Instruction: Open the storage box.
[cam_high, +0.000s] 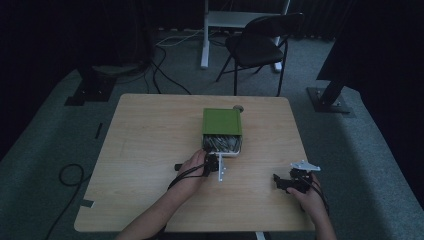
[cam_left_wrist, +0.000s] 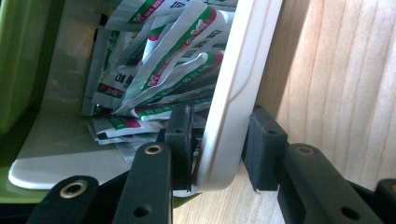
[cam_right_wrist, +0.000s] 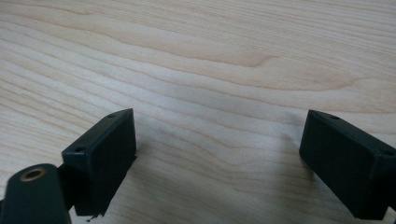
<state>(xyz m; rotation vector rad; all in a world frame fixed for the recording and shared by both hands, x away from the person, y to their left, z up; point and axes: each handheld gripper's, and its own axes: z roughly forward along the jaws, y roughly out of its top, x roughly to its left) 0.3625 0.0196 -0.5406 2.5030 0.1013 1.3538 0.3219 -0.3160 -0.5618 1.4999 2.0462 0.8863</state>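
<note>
A white box (cam_high: 235, 153) with a green lid (cam_high: 222, 121) stands at the middle of the wooden table (cam_high: 150, 140). Its near end is uncovered and holds several red, green and white packets (cam_high: 223, 143). My left gripper (cam_high: 212, 163) meets the box's near end. In the left gripper view its jaws (cam_left_wrist: 222, 133) straddle the white wall (cam_left_wrist: 243, 70), one pad inside by the packets (cam_left_wrist: 177, 51) and one outside, both pressed on it. My right gripper (cam_high: 283, 182) rests at the table's near right. Its jaws (cam_right_wrist: 215, 149) stand open over bare wood.
A small round object (cam_high: 238, 107) lies just behind the box. Beyond the table stand a black folding chair (cam_high: 260, 42) and a white desk leg (cam_high: 204, 45). Cables (cam_high: 67, 175) lie on the carpet at left. The room is dim.
</note>
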